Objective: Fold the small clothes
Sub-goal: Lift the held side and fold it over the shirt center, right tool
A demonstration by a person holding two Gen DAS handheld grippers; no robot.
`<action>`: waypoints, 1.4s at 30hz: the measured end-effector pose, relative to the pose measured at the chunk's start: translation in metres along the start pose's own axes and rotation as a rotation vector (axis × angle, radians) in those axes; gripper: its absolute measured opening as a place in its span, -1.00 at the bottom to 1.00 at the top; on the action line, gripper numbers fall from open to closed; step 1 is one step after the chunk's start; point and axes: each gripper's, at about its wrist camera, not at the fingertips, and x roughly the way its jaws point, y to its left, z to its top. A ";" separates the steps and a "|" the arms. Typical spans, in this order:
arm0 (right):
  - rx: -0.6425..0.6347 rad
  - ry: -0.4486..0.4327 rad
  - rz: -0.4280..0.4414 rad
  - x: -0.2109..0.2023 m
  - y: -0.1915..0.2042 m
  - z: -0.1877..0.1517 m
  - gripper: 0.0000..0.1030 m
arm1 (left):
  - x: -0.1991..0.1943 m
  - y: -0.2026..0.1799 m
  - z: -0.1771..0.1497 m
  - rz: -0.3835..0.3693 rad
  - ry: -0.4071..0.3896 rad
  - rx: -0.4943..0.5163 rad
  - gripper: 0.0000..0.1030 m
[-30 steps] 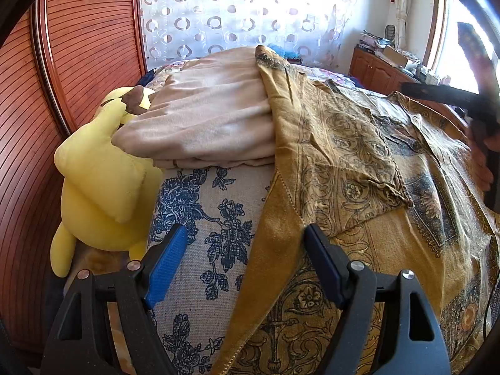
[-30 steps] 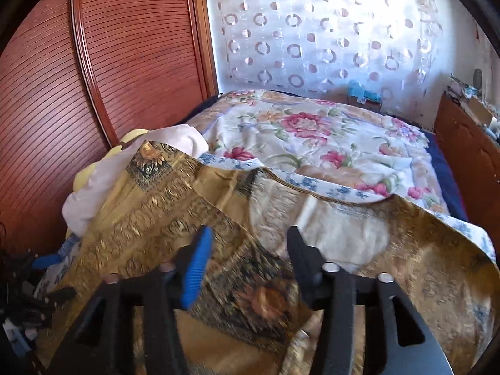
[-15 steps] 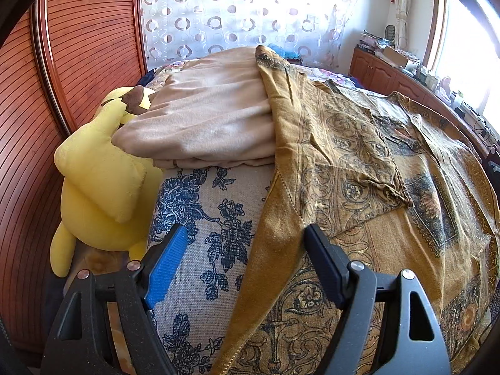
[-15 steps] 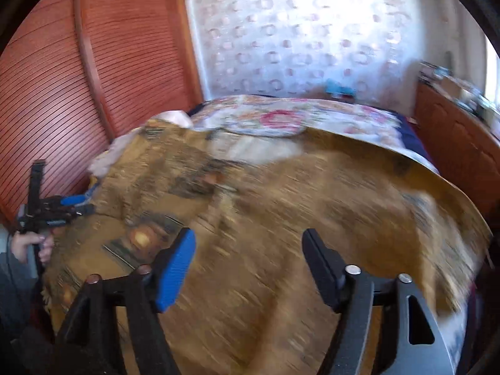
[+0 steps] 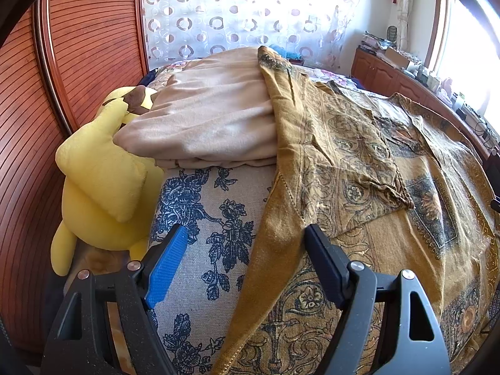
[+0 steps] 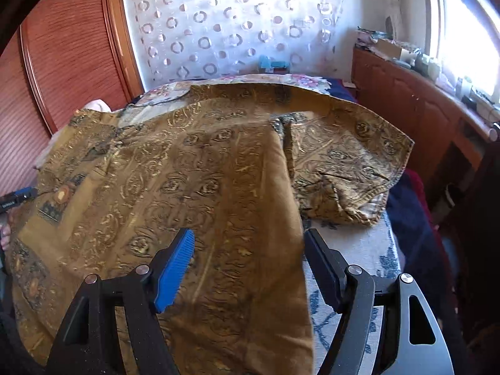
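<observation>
Mustard-gold patterned cloth garment (image 6: 193,172) lies flat under my right gripper (image 6: 248,257), jaws just opened wide, empty, tilted downward.

We noted a bedroom. A reddish-brown slatted wooden panel (image 5: 78,72) curved along the left side. At the back hung a sheer white curtain (image 5: 237,15) printed with rings and dots, daylight coming through it. On the right a bright window (image 6: 465,50) washed out the view, and strong light fell across the room. Below it ran a low wooden cabinet (image 6: 412,93) with panelled doors, its top cluttered with boxes and small items we could not identify. The bed (image 5: 200,212) wore a pale cover printed with blue flowers. We did not clearly see the floor.
</observation>
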 end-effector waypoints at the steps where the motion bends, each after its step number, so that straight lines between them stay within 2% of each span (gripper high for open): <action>1: -0.001 -0.003 0.004 -0.001 0.002 0.002 0.44 | -0.002 0.000 0.000 0.005 -0.009 0.004 0.52; 5: -0.007 -0.030 0.008 -0.003 0.007 0.011 0.44 | -0.017 -0.009 0.007 0.042 -0.061 0.023 0.52; 10: -0.010 -0.050 0.008 -0.010 -0.008 0.009 0.44 | -0.034 -0.039 0.021 -0.039 -0.121 0.042 0.52; 14: -0.002 -0.058 -0.027 -0.017 -0.018 0.009 0.44 | -0.032 -0.070 0.030 -0.111 -0.135 0.066 0.52; 18: 0.020 -0.074 -0.046 -0.025 -0.029 0.009 0.44 | -0.017 -0.105 0.039 -0.154 -0.110 0.085 0.52; 23: 0.019 -0.067 -0.073 -0.024 -0.038 0.009 0.44 | -0.007 -0.146 0.043 -0.199 -0.084 0.166 0.52; 28: 0.036 -0.056 -0.083 -0.019 -0.052 0.014 0.44 | -0.002 -0.178 0.041 -0.204 -0.045 0.245 0.52; 42: 0.115 -0.047 -0.071 -0.007 -0.084 0.026 0.44 | 0.026 -0.199 0.028 -0.176 0.054 0.306 0.52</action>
